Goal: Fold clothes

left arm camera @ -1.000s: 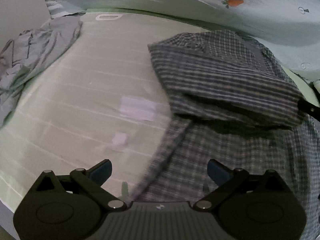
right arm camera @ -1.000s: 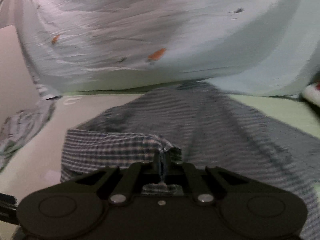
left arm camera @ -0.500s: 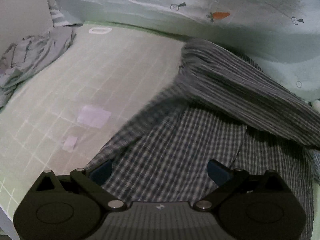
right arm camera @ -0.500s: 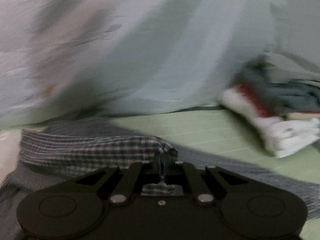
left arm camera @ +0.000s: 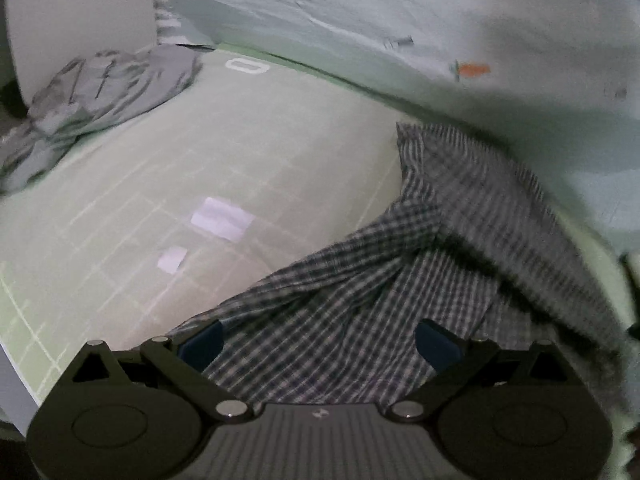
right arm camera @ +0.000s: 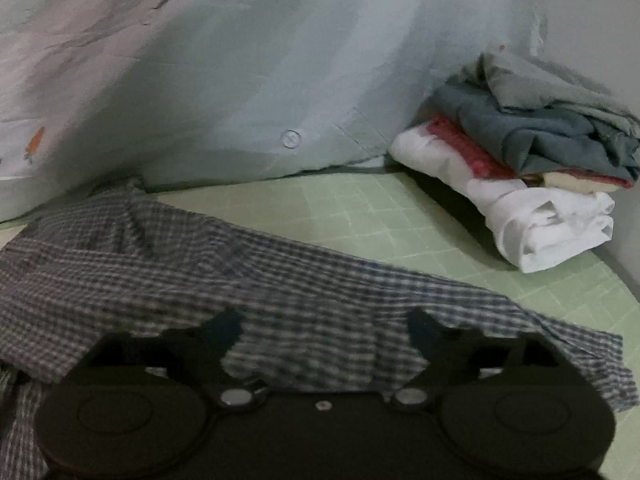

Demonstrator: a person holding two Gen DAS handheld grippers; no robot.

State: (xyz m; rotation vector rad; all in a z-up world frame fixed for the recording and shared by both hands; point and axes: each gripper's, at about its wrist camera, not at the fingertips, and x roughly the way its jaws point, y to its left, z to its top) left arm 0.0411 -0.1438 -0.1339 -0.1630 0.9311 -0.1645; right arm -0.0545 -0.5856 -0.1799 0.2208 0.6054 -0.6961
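One checked shirt (left arm camera: 360, 320) lies rumpled on the green gridded mat (left arm camera: 240, 152), partly folded over itself, under both claws. The left gripper (left arm camera: 320, 344) stands spread wide, nothing pinched; the right gripper (right arm camera: 324, 332) has just been opening — its jaws are now apart with the cloth lying loose beneath them. One grey garment (left arm camera: 100, 92) is heaped at the mat's far corner, and one stack of folded clothes (right arm camera: 520, 168) (layers hard to count) sits to the right. Two pale tape patches (left arm camera: 222, 218) mark the mat. The shirt's edges blur — its collar is hidden.

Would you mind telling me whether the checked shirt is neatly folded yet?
Not yet. The checked shirt lies rumpled on the green mat, one part flopped loosely over another.
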